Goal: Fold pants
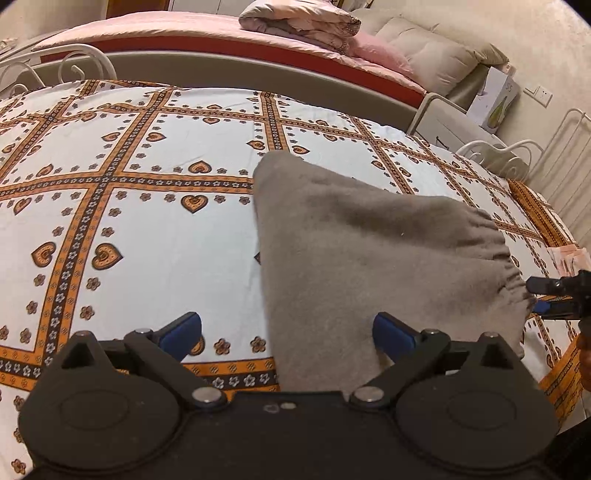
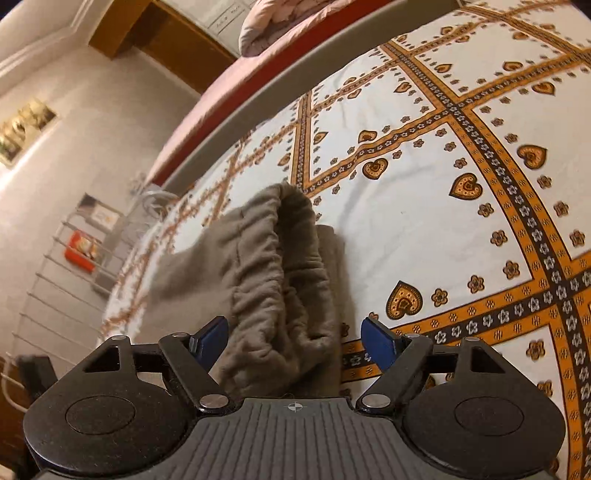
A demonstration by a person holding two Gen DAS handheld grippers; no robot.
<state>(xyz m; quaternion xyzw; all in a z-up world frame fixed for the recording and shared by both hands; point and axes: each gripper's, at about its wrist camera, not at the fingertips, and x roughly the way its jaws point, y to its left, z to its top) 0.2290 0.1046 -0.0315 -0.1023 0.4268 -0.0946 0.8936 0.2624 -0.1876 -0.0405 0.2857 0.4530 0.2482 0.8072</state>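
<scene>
Nearest each lens, the left tool (image 1: 287, 334) and the right tool (image 2: 293, 338) both stand spread, their blue pads on either side of the grey-brown fleece pants (image 1: 369, 251) without pinching them; the pants lie folded near the bed's right-hand edge, their gathered elastic waistband (image 2: 291, 266) gaping towards the right tool. Under them the bedsheet (image 1: 147, 206) is white, crossed by orange flowered bands and dotted with hearts. Beyond its far edge sits a second bed (image 1: 184, 33) in pink with a folded quilt (image 1: 299, 22), the beige walls behind blurred by the lens.
</scene>
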